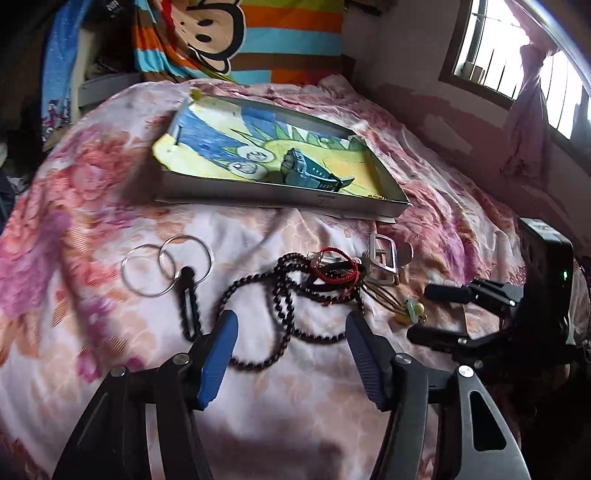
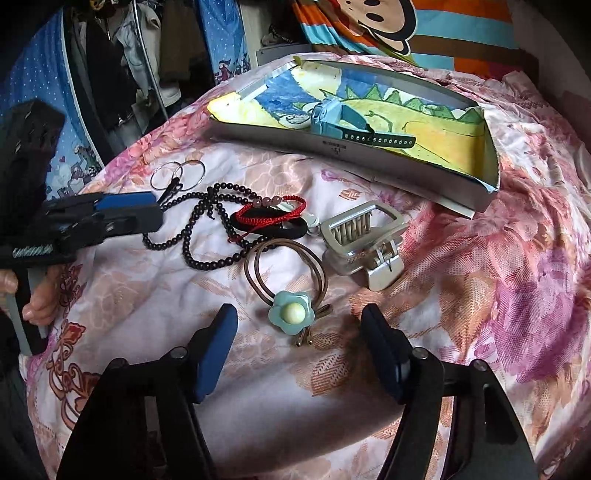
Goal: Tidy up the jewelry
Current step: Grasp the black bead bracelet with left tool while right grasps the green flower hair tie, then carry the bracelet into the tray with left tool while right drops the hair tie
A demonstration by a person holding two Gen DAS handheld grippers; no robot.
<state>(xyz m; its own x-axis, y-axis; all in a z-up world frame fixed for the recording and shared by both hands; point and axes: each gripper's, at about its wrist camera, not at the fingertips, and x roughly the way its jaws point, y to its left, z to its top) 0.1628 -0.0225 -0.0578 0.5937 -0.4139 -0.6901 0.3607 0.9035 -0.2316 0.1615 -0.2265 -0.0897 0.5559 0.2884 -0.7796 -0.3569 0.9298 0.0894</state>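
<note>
On the floral bedspread lies a jewelry pile: a dark bead necklace (image 1: 255, 365) (image 2: 218, 265), a red cord bracelet (image 1: 336, 266) (image 2: 273, 214), two silver rings (image 1: 166, 269) (image 2: 177, 175), a silver claw clip (image 1: 382, 258) (image 2: 365, 240) and a brown hair tie with a teal flower (image 2: 291, 317) (image 1: 410, 312). My left gripper (image 1: 291, 325) (image 2: 155, 212) is open, its fingers astride a loop of the beads without pressing it. My right gripper (image 2: 299, 317) (image 1: 424, 314) is open around the flower, pads apart from it.
A shallow grey box (image 1: 280, 192) (image 2: 332, 142) lined with a child's drawing lies behind the pile, holding a teal watch (image 1: 306, 171) (image 2: 340, 122). A striped monkey-print blanket (image 1: 258, 33) lies beyond. Hanging clothes (image 2: 122, 74) are at left, a window (image 1: 517, 55) at right.
</note>
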